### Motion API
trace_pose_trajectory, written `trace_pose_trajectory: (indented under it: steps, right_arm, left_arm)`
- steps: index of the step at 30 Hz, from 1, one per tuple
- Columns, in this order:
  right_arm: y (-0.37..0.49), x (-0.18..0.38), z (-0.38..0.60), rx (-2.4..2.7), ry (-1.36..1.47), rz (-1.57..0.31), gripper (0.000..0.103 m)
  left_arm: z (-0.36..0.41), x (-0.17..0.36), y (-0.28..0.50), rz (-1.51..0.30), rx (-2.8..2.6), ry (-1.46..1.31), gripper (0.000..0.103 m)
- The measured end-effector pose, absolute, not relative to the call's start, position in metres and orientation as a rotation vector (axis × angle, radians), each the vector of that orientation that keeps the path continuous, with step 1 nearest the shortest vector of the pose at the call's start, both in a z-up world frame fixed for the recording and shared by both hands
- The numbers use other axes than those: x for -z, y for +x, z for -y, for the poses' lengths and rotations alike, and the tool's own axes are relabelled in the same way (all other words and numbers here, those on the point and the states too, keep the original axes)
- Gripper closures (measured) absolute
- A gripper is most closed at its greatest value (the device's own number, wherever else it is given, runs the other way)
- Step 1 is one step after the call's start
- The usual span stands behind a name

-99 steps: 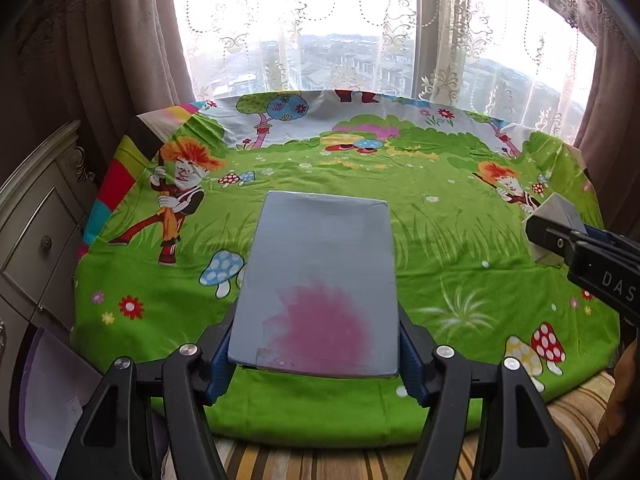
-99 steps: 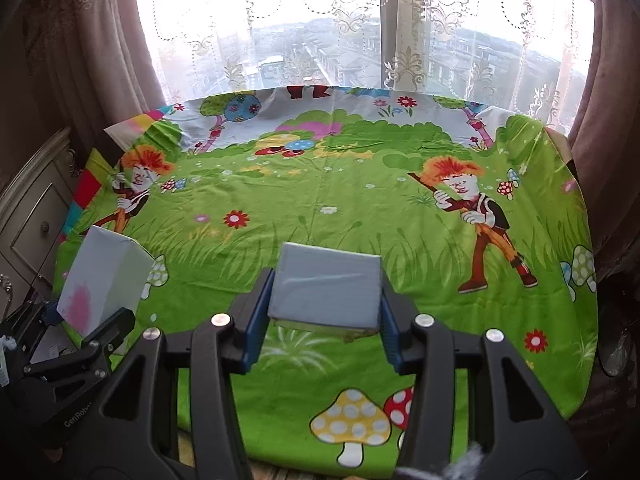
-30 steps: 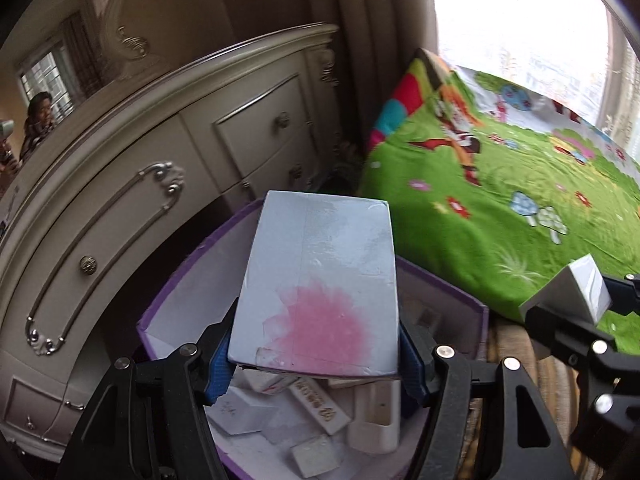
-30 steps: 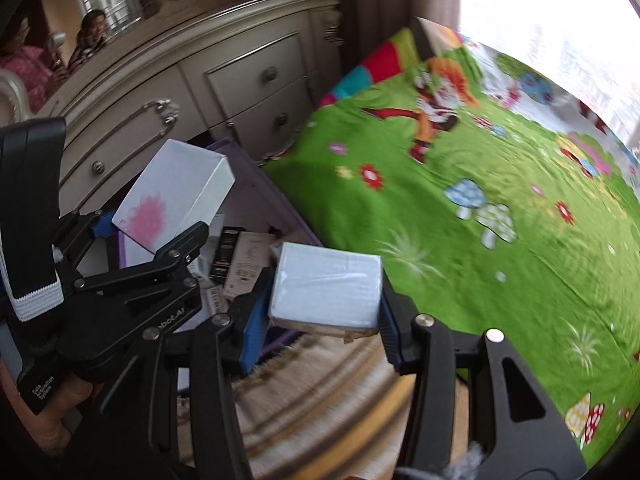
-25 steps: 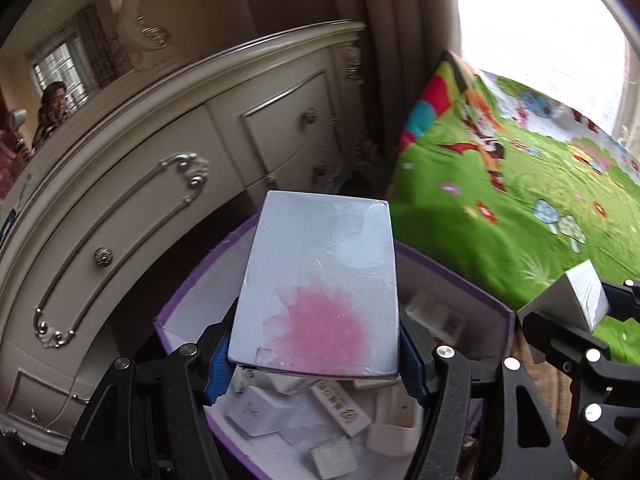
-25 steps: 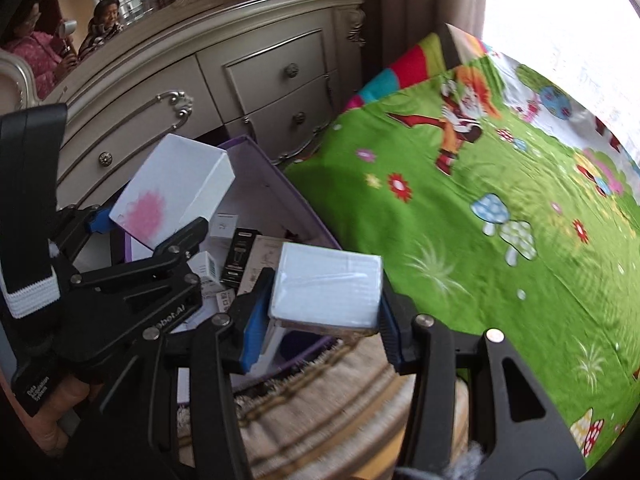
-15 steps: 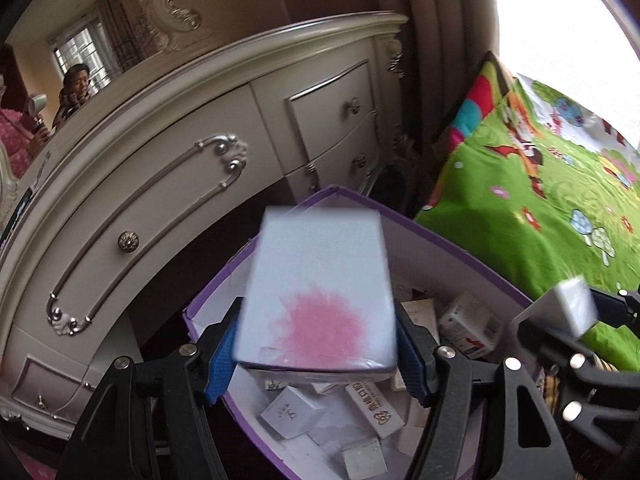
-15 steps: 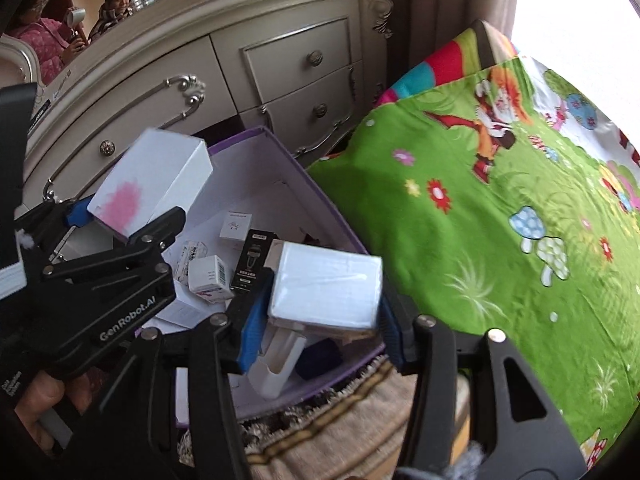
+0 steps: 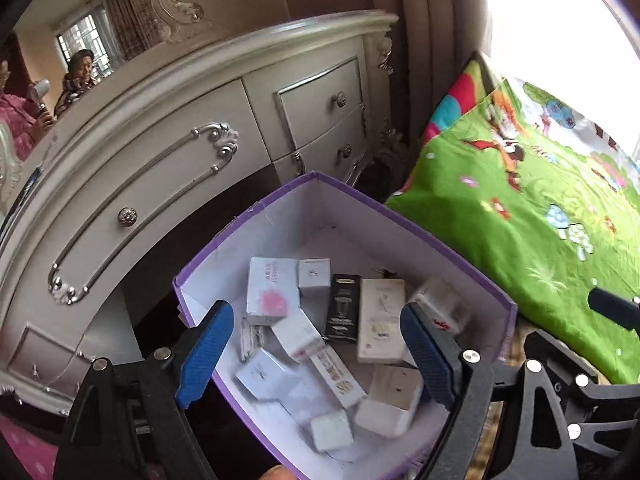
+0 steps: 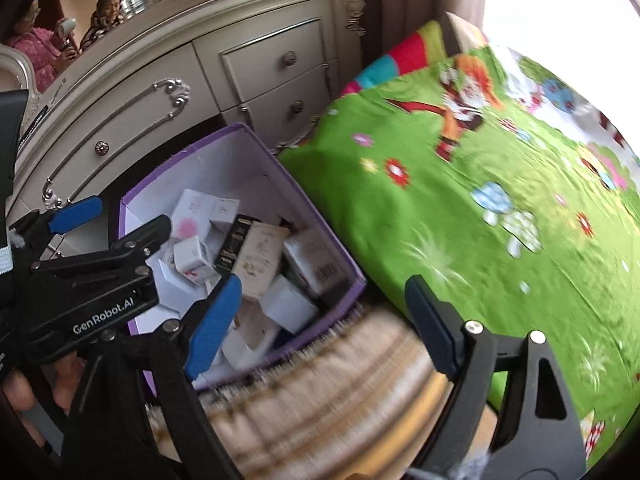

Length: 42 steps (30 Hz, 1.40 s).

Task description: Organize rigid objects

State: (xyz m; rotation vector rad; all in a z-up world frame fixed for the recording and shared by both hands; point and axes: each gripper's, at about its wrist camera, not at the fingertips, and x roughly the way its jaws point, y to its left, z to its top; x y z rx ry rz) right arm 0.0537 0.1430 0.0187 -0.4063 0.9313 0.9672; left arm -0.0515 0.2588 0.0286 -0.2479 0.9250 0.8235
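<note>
Two claws stand spread and empty: the left claw (image 9: 316, 350) over the purple box (image 9: 448, 248), the right claw (image 10: 320, 324) beside its near edge. The white box with the pink blot (image 9: 272, 292) lies inside among other small cartons, close to the black carton (image 9: 342, 308)

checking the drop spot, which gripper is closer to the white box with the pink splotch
Left. The left gripper hangs open right above the purple bin, over the pink-splotch box. The right gripper, also open, sits off the bin's near corner, over the rug.
</note>
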Motion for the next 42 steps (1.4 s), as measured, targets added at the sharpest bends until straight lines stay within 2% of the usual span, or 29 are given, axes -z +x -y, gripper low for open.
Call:
trace_pose_trajectory:
  steps: [4, 7, 16, 42]
  right_arm:
    - [0.053, -0.027, -0.104, -0.929, -0.354, -0.928, 0.016]
    - [0.050, -0.029, -0.084, -0.898, -0.326, -0.897, 0.014]
    - [0.039, -0.029, -0.075, -0.899, -0.334, -0.840, 0.014]
    - [0.042, -0.022, -0.076, -0.897, -0.327, -0.872, 0.014]
  left_arm:
    - [-0.233, -0.037, -0.058, -0.886, -0.814, -0.290, 0.016]
    - [-0.221, -0.033, -0.057, -0.872, -0.819, -0.301, 0.010]
    - [-0.219, -0.019, -0.059, -0.894, -0.869, -0.311, 0.010]
    - [-0.219, -0.019, -0.061, -0.902, -0.893, -0.320, 0.010]
